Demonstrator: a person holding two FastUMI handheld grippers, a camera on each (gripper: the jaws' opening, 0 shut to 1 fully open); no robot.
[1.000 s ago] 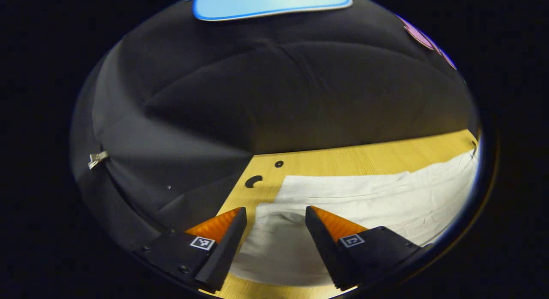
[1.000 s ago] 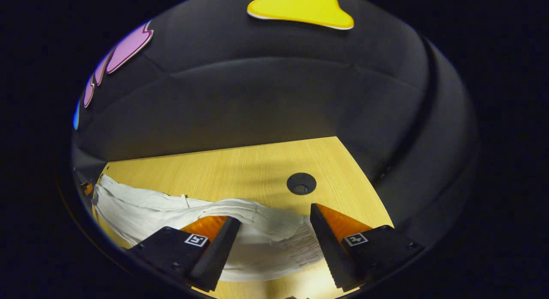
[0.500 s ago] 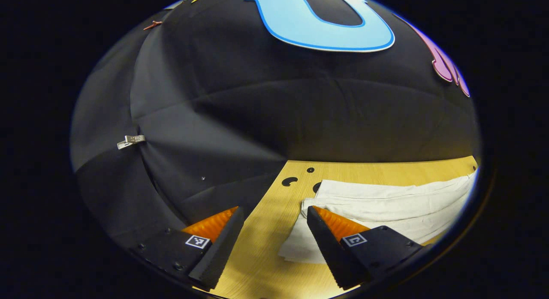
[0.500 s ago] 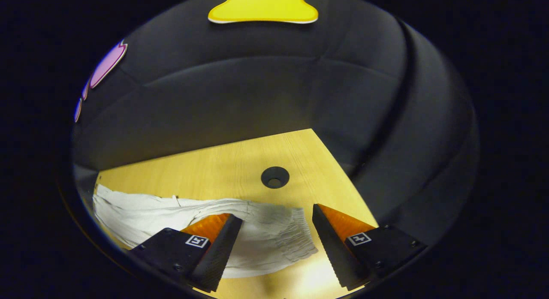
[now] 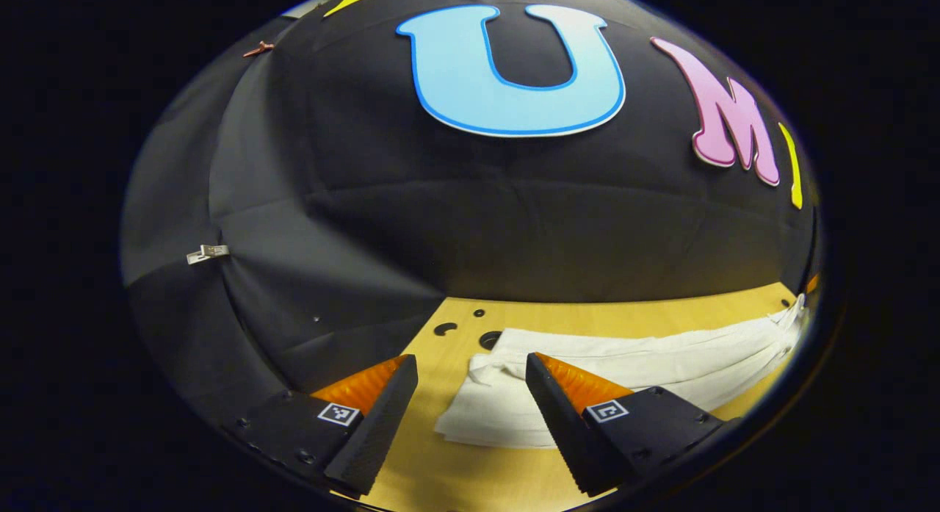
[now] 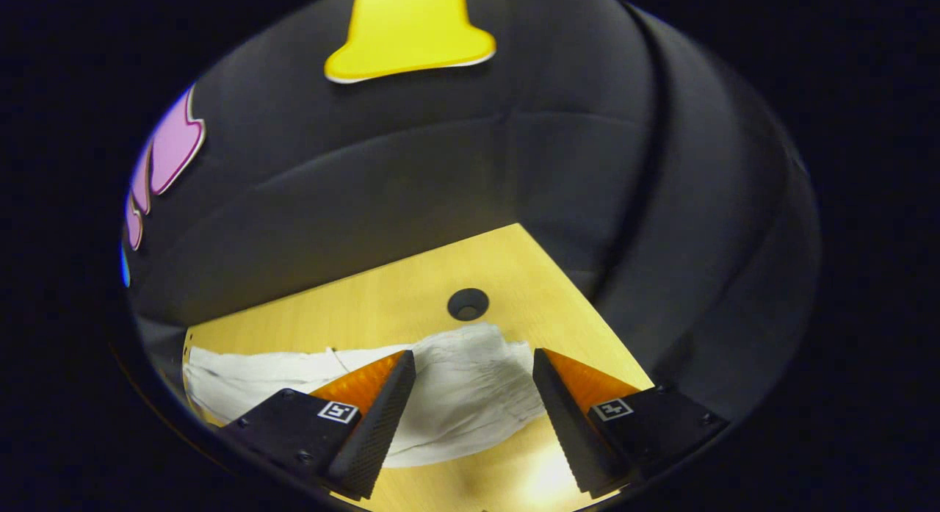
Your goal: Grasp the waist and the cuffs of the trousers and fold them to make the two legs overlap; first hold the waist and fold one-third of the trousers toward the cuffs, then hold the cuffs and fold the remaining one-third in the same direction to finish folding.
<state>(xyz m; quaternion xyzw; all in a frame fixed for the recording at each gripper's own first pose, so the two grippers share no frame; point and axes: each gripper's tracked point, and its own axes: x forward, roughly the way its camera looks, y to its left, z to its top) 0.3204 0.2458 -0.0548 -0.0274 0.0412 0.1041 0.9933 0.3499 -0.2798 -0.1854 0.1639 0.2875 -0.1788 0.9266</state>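
White trousers (image 5: 646, 365) lie stretched across a light wooden table (image 5: 455, 460). In the left gripper view the cuff end (image 5: 492, 409) rests flat just ahead of my left gripper (image 5: 470, 391), which is open and holds nothing. In the right gripper view the gathered waist end (image 6: 470, 380) lies between and beyond the fingers of my right gripper (image 6: 474, 391), also open with nothing held. The legs (image 6: 250, 376) run off to the left there. Both grippers hover above the cloth; I cannot tell whether they touch it.
The table has a round cable hole (image 6: 468, 304) just past the waist, and small holes (image 5: 444, 327) near the cuffs. Black booth cloth (image 5: 352, 277) closes in the table's far edges and corners. A metal clip (image 5: 205, 253) hangs on the cloth at the left.
Both grippers have pulled back and tilted up, showing more wall. The left one shifted so the cuffs lie more ahead and right. The waist now bunches closer to the round hole.
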